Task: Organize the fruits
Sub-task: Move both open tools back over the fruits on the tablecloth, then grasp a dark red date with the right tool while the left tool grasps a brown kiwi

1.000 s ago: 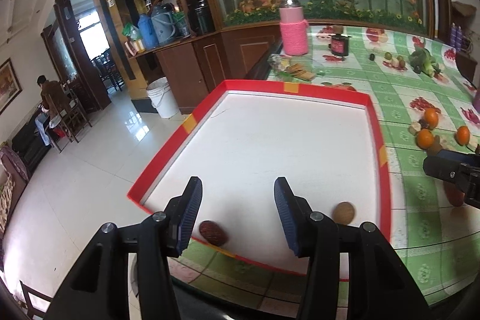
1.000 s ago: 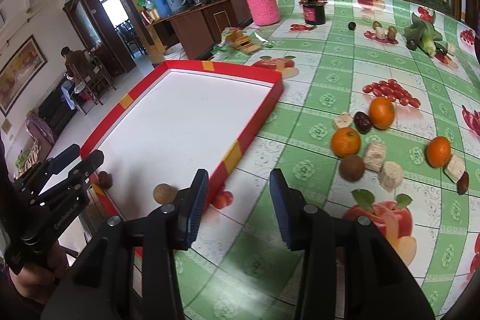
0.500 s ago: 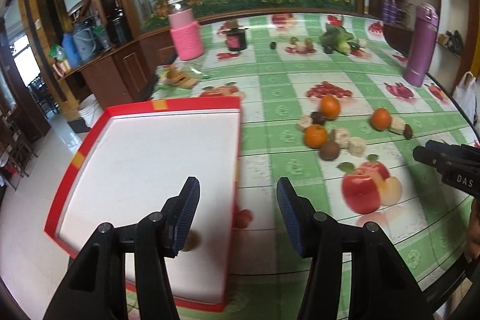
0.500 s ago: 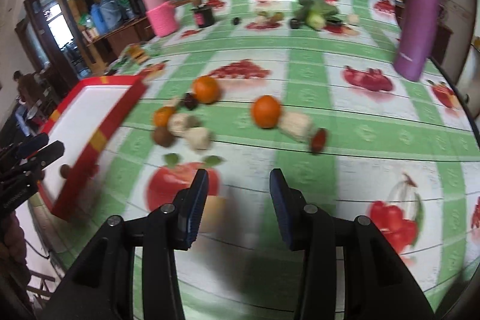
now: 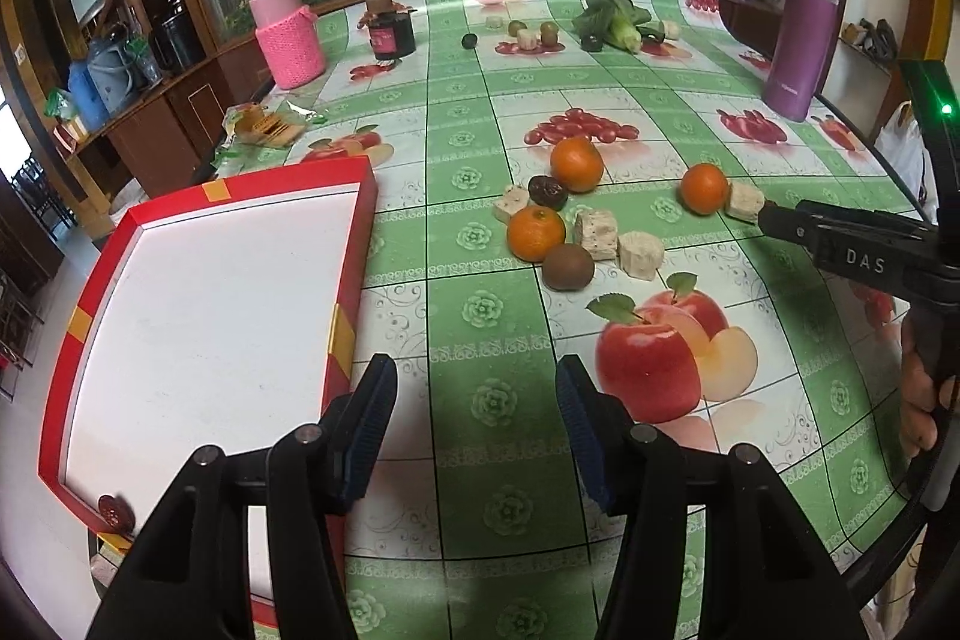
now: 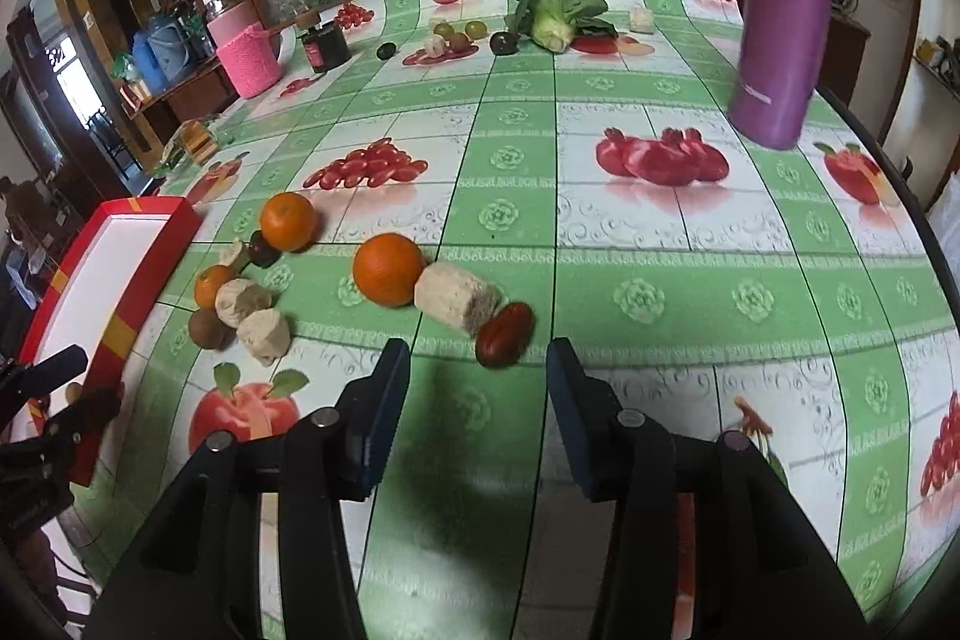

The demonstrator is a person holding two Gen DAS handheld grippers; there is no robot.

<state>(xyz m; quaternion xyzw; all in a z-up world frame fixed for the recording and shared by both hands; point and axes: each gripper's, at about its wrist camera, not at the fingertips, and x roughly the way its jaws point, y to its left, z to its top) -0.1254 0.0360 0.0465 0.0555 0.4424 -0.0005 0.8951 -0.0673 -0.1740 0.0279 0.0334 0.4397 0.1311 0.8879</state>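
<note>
Now both right tongs [image 6: 477,394] and left tongs [image 5: 474,415] gape wide, empty; the red date [image 6: 504,334] lies at 12 o'clock of the right pair, likely next for the red tray [image 5: 354,244].

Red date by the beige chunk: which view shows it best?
The right wrist view: the date lies whole and close, just ahead of the open right tool. In the left wrist view the right tool hides it.

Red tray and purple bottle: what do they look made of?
Red tray: probably cardboard, going by its thin matte walls, yellow tape patches and flat white floor. Purple bottle: likely plastic or coated metal; it has a smooth, slightly glossy body with a soft highlight.
</note>
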